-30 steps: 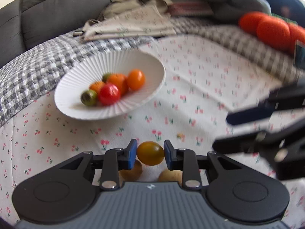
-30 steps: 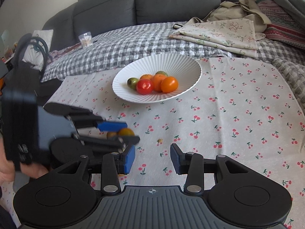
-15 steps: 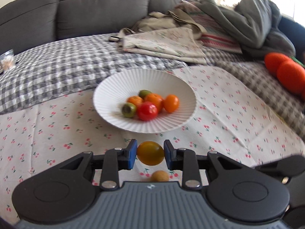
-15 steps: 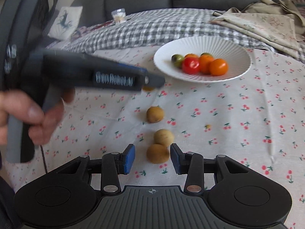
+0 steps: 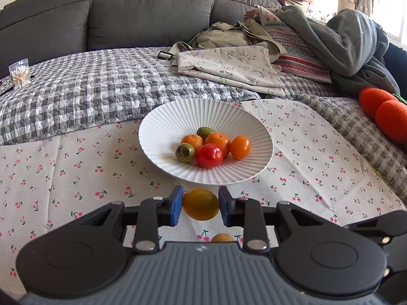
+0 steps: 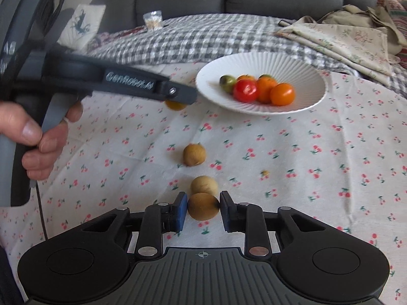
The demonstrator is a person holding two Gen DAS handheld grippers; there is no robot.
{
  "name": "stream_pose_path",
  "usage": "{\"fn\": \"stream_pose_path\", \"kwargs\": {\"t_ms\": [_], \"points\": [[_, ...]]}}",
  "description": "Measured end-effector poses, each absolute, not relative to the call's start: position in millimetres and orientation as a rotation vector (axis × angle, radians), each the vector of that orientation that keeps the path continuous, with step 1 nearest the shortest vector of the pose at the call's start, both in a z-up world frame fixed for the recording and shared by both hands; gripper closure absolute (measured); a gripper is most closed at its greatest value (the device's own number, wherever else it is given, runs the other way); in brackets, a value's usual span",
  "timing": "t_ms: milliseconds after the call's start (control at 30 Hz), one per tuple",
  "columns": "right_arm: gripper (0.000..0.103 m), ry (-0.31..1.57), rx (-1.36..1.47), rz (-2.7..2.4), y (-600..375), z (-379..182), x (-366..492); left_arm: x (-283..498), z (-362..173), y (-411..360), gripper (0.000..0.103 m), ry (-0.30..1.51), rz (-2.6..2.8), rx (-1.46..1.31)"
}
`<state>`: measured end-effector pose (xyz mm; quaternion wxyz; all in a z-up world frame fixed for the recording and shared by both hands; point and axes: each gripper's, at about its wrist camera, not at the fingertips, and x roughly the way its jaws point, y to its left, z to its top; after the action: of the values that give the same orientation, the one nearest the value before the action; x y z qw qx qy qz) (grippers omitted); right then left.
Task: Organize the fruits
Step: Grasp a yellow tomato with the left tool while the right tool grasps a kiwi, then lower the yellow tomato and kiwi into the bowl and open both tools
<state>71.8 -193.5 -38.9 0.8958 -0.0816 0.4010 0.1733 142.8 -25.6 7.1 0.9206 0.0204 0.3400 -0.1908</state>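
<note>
A white ribbed plate [image 5: 162, 127] on the cherry-print cloth holds a red tomato [image 5: 209, 155], orange ones and two greenish ones. Just short of the plate's near rim, my left gripper [image 5: 200, 203] is shut on a yellow-orange tomato [image 5: 201, 209] held above the cloth. In the right wrist view the left gripper [image 6: 183, 96] comes in from the left in a person's hand [image 6: 38, 137]. My right gripper [image 6: 203, 207] is closing on a brown round fruit [image 6: 203, 211]; its pads touch both sides. Two more brown fruits [image 6: 194, 154] [image 6: 204, 184] lie beyond it.
A grey checked quilt [image 5: 89, 89] and a dark sofa lie behind the plate. Folded cloths and a bag [image 5: 229, 63] sit at the back right, orange plush balls [image 5: 381, 109] at the far right. A small crumb [image 6: 265, 173] lies on the cloth.
The right gripper came down over the brown fruits and its jaws closed onto the nearest one. The left gripper, still holding the tomato, rolled level and now faces the plate.
</note>
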Motion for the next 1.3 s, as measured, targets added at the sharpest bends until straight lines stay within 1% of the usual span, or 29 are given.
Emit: {"fn": "stream_pose_path", "kwargs": {"t_ms": [267, 667, 1300], "points": [[0.076, 0.760, -0.095, 0.281, -224.7, -16.9, 73.2, 144.6, 9.6, -25.2, 0.075, 0.682, -0.380, 0.028], [0.076, 0.680, 0.012, 0.204, -247.7, 1.1, 91.8, 155.1, 14.8, -39.4, 0.075, 0.629, -0.390, 0.005], [0.076, 0.586, 0.126, 0.174, -271.7, 14.4, 142.0, 188.5, -8.4, -91.3, 0.075, 0.597, -0.384, 0.098]]}}
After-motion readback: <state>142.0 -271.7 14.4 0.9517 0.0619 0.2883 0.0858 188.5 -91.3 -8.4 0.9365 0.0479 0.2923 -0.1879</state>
